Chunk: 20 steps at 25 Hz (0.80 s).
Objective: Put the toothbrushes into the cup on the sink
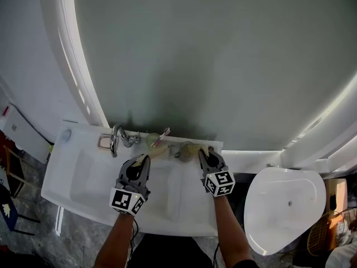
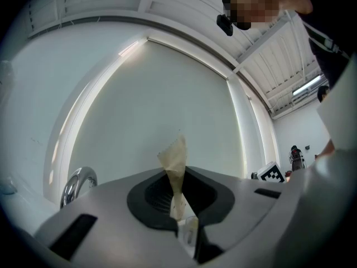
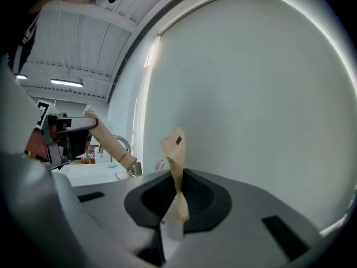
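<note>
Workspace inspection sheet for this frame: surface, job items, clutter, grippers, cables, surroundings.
Surface: white ceramic sink, nothing seen in the basin.
Job's things: pale round cup on the back ledge, with a pink-headed toothbrush standing in it and leaning right.
Clutter: chrome faucet; a small item to its left, too small to identify.
Grippers: left gripper shut on a serrated-edged tan paper wrapper; right gripper shut on a twisted tan paper wrapper; contents of both not visible.
Cables: thin dark cable by the left forearm.
Surroundings: grey wall panel in a white arched frame; white toilet lid right of the sink.
</note>
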Motion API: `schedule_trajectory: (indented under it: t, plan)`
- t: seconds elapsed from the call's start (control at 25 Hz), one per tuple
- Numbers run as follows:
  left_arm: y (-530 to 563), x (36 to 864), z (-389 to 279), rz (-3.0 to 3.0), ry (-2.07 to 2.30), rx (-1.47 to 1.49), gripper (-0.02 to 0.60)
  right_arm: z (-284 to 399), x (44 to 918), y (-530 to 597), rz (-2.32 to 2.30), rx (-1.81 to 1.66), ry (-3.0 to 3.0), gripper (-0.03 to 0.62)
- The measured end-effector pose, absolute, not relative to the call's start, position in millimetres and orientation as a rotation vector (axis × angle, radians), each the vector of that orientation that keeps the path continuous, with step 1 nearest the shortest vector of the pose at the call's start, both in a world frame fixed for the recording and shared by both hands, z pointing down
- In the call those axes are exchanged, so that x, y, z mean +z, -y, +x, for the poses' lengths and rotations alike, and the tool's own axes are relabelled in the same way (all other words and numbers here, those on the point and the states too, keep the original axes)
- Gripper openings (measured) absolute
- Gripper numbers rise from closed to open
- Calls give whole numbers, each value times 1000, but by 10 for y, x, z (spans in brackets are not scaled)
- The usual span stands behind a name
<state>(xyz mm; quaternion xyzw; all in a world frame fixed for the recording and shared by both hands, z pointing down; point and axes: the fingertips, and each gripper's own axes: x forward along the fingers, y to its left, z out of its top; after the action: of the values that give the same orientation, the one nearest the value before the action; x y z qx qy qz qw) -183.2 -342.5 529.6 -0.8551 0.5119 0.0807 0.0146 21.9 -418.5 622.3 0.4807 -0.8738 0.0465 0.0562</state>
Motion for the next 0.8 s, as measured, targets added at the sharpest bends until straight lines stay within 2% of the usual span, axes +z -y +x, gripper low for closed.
schedule_trajectory:
  t: [0.8]
  plan:
    - [3413,5297,-1957,-2658,-1608,234,46,184,6685,4434,1497,296,2533,49]
